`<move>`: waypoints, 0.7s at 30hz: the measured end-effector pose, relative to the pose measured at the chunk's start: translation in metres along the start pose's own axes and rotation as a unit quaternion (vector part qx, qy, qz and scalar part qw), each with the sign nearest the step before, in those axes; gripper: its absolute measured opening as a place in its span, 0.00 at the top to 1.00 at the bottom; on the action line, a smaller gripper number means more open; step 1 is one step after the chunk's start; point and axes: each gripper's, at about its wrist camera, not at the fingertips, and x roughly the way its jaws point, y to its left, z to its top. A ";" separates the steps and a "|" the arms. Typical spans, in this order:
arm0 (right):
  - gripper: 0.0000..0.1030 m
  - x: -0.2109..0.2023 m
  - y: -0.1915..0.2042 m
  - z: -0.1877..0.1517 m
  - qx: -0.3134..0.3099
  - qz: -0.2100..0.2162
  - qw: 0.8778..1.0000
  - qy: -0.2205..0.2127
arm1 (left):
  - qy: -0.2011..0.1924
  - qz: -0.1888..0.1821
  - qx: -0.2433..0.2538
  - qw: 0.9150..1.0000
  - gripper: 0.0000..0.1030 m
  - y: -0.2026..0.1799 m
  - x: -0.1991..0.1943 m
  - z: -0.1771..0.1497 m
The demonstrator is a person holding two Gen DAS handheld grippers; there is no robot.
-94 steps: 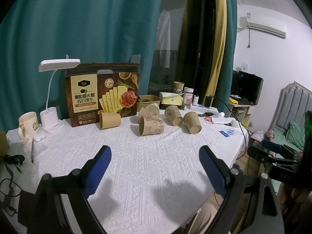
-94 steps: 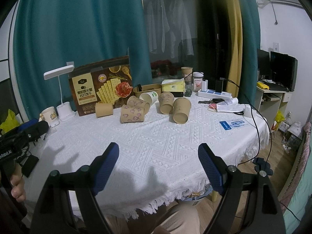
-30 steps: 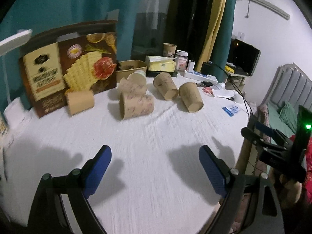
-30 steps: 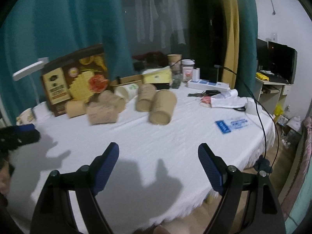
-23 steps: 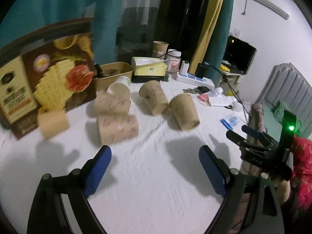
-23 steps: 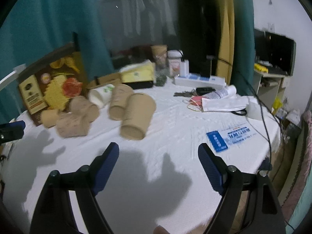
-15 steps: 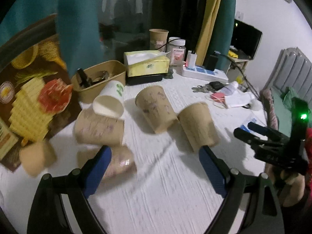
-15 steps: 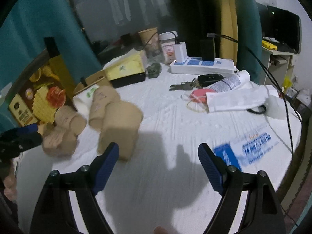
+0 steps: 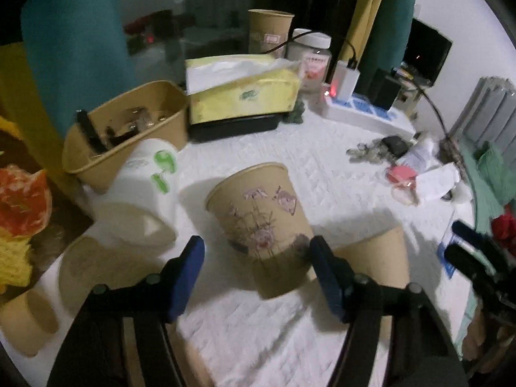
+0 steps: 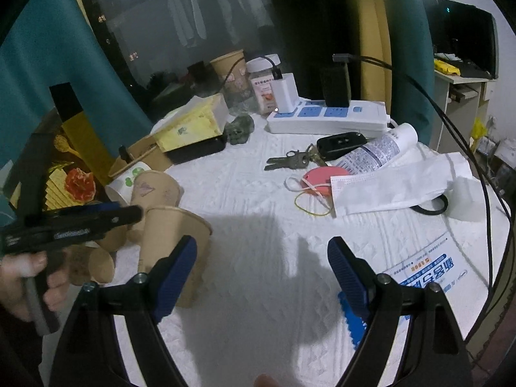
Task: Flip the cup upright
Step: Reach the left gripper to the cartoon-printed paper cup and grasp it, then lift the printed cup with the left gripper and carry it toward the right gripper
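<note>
A brown paper cup with a flower print (image 9: 261, 222) lies on its side on the white tablecloth (image 9: 290, 338). My left gripper (image 9: 258, 267) straddles its near end. Its jaws have just been closing; the right pad sits at the cup's wall, and a gap shows at the left pad, so it is open. A plain brown cup (image 9: 377, 258) lies just right of it, seen beside my right gripper's left finger as the plain cup (image 10: 174, 245). My right gripper (image 10: 261, 264) is open over bare cloth with nothing between its fingers. A hand (image 10: 29, 277) holds the left gripper (image 10: 74, 222).
A white cup with green print (image 9: 142, 200) and more brown cups (image 9: 87, 267) lie to the left. Behind stand a brown tub (image 9: 129, 122), a yellow tissue box (image 9: 242, 93) and a power strip (image 10: 325, 119). Keys (image 10: 296, 159), a mask (image 10: 387, 183) and a leaflet (image 10: 429, 267) lie right.
Both grippers have moved forward and down toward the cups. The left jaws have narrowed around the flower-print cup. The plain cup now sits by the right gripper's left finger.
</note>
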 end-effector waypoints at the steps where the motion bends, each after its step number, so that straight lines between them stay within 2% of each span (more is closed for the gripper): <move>1: 0.21 -0.001 -0.001 0.000 0.000 0.001 1.000 -0.002 | -0.001 0.002 0.002 1.000 0.34 -0.001 0.002 0.003; 3: 0.21 -0.003 -0.002 -0.001 0.002 0.002 1.000 -0.004 | -0.005 0.016 0.015 1.000 0.34 -0.006 0.008 0.009; 8: 0.21 -0.004 -0.005 -0.003 0.009 0.008 1.000 -0.001 | 0.021 0.001 -0.004 1.000 0.34 -0.002 0.030 0.016; 11: 0.21 -0.005 -0.005 -0.004 0.009 0.008 1.000 -0.001 | 0.031 -0.007 -0.014 0.999 0.44 0.001 0.039 0.016; 17: 0.21 -0.011 -0.007 -0.007 0.015 0.002 1.000 -0.002 | 0.016 -0.007 -0.030 0.999 0.46 0.008 0.030 0.015; 21: 0.21 -0.023 -0.004 -0.008 0.013 -0.003 1.000 -0.005 | -0.002 -0.017 -0.027 0.999 0.46 0.005 0.006 0.017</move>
